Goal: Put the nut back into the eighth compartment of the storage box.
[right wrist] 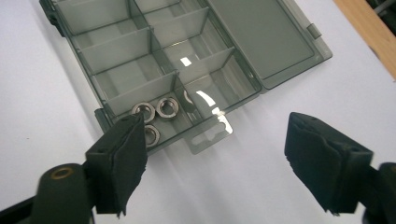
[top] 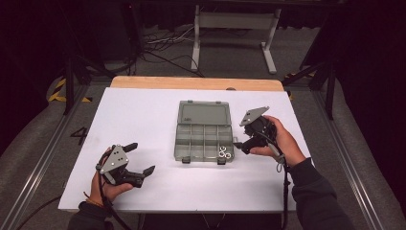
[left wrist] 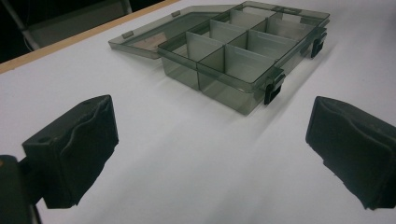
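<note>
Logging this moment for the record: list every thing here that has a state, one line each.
Organizer box: open, lid laid flat behind it on the table.
Nuts: loose in one corner compartment, by the right gripper.
Other compartments: look empty.
Front latches: undone.
Left gripper: jaws open, nothing between them.
Right gripper: jaws open, nothing between them, beside the box.

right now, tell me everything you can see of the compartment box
The compartment box is smoky translucent grey plastic, lying flat on the white table with its hinged lid folded fully open behind it. Thin dividers split the tray into small compartments. Two dark latches sit on its front edge. Metal hex nuts lie in one corner compartment. Nothing grips it.
</note>
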`<control>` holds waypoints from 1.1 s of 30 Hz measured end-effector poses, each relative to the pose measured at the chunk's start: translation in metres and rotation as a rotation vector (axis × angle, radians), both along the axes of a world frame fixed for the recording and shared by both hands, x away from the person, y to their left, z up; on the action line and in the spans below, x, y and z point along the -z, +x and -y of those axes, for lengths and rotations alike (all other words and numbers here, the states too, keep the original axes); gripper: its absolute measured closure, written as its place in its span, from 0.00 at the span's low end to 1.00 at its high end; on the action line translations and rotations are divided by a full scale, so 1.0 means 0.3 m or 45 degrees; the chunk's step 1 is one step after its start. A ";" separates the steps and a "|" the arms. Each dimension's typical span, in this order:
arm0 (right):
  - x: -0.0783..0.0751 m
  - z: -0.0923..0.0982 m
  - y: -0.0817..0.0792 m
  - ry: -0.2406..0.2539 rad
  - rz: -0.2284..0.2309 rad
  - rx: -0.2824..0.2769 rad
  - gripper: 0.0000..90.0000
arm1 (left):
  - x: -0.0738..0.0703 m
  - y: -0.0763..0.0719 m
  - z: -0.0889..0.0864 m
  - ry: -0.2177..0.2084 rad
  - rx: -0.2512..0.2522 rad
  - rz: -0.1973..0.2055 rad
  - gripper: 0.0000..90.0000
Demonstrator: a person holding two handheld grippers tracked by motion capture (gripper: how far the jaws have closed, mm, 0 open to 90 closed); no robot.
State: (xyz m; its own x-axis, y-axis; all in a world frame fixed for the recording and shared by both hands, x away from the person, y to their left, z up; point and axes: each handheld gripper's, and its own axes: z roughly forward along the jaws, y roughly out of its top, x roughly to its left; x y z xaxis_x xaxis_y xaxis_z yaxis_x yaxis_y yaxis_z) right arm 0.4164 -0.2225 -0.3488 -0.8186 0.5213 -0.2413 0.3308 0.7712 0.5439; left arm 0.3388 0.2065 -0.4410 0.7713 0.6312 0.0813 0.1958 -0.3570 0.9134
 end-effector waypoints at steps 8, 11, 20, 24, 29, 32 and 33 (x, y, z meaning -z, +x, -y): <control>0.007 0.025 -0.018 0.035 0.054 0.014 0.15 | 0.001 0.001 0.002 0.002 0.003 -0.001 0.03; 0.009 0.031 -0.024 0.054 0.070 0.013 0.15 | 0.001 0.001 0.003 0.001 0.005 -0.002 0.03; 0.023 0.068 -0.047 0.128 0.129 0.039 0.13 | 0.001 0.001 0.005 0.006 0.005 0.000 0.03; 0.033 0.086 -0.059 0.150 0.156 0.042 0.12 | 0.002 0.002 0.005 0.008 0.005 -0.002 0.03; 0.052 0.113 -0.073 0.177 0.174 0.051 0.12 | 0.002 0.002 0.006 0.007 0.005 -0.005 0.03; 0.065 0.127 -0.078 0.194 0.170 0.056 0.12 | 0.003 0.002 0.007 0.010 0.007 -0.007 0.03; 0.070 0.130 -0.083 0.193 0.171 0.060 0.12 | 0.003 0.002 0.007 0.010 0.007 -0.007 0.03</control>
State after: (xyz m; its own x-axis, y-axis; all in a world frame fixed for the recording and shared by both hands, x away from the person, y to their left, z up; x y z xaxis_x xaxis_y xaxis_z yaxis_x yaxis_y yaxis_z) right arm 0.3916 -0.2616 -0.3699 -0.7581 0.5967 -0.2629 0.2810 0.6628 0.6941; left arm 0.3394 0.2046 -0.4420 0.7751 0.6265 0.0818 0.1992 -0.3651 0.9094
